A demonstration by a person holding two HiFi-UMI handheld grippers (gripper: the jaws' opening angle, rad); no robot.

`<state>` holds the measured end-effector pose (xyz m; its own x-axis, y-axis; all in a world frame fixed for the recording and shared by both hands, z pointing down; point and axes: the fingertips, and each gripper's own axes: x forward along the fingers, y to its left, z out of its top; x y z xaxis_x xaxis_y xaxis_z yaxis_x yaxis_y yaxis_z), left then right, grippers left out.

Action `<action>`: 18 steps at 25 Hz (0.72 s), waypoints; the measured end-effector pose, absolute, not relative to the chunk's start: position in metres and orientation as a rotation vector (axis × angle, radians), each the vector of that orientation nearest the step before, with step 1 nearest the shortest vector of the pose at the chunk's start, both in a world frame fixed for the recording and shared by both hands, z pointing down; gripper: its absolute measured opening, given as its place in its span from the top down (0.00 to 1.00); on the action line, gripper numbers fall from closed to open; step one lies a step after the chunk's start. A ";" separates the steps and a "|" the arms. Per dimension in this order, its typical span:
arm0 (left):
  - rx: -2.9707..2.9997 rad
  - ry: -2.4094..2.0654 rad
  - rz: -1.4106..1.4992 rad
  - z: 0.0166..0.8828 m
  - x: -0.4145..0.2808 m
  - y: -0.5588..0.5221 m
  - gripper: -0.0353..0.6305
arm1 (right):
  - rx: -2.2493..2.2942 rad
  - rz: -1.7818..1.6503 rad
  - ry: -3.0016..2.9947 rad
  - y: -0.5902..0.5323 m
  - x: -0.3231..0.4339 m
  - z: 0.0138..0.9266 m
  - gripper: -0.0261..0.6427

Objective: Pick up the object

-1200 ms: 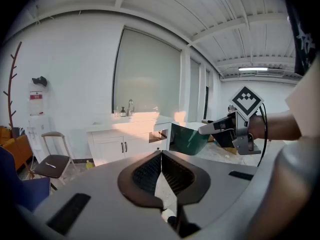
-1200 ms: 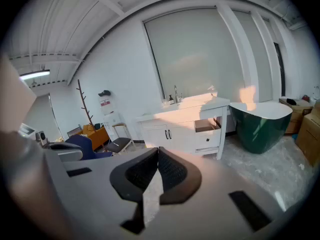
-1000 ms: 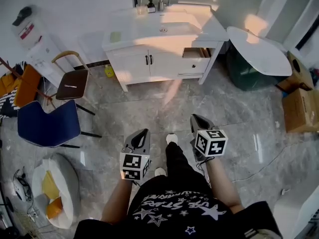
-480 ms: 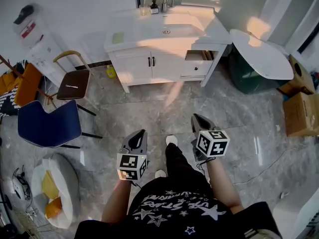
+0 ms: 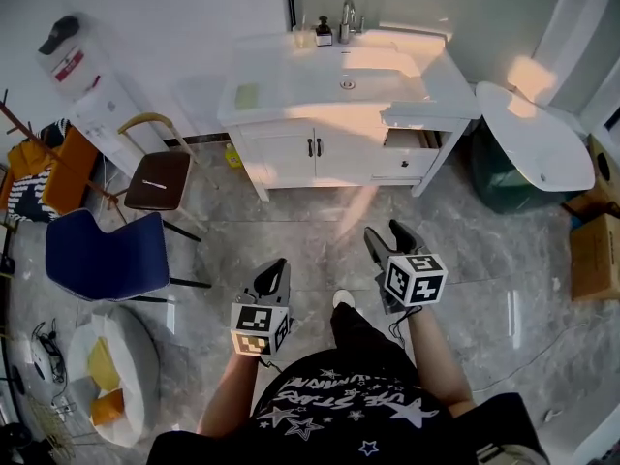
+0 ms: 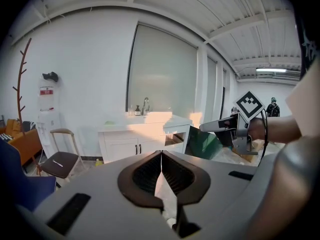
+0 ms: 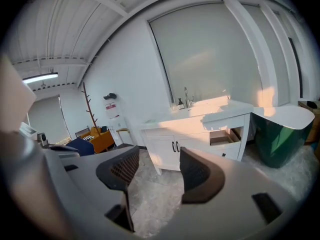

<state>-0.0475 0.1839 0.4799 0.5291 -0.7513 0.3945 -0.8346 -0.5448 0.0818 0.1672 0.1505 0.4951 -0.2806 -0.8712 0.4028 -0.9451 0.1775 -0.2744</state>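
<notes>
**On the floor, well short of the vanity: nothing picked up yet**

Head view: a person holds the left gripper (image 5: 277, 269) and right gripper (image 5: 386, 234) out over the floor (image 5: 504, 260). Both point at the vanity (image 5: 291, 71), well apart from it. Which object is meant I cannot tell. A bottle (image 5: 324, 35) and a green pad (image 5: 248, 95) sit on its tabletop.

Left gripper view: the jaws are closed together, with nothing between them.

Right gripper view: the jaws have just been opening and stand wide, with only floor between them.

By my reading, the approach, reach and grasp are all still to do.
</notes>
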 end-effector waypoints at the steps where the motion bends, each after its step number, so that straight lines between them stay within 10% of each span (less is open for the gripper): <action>1: 2.508 -1.342 0.462 0.480 -0.045 0.171 0.91 | 1.775 0.724 -2.287 0.135 0.170 0.497 0.57; 18: 2.377 -1.555 0.450 0.473 -0.016 0.020 0.91 | 1.543 0.765 -2.381 -0.048 0.194 0.507 0.55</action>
<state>-0.0156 0.0199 0.4734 0.3774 -0.8371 0.3960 -0.9192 -0.3905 0.0505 0.1939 -0.0483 0.5067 -0.4338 -0.7897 0.4339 -0.8946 0.3201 -0.3119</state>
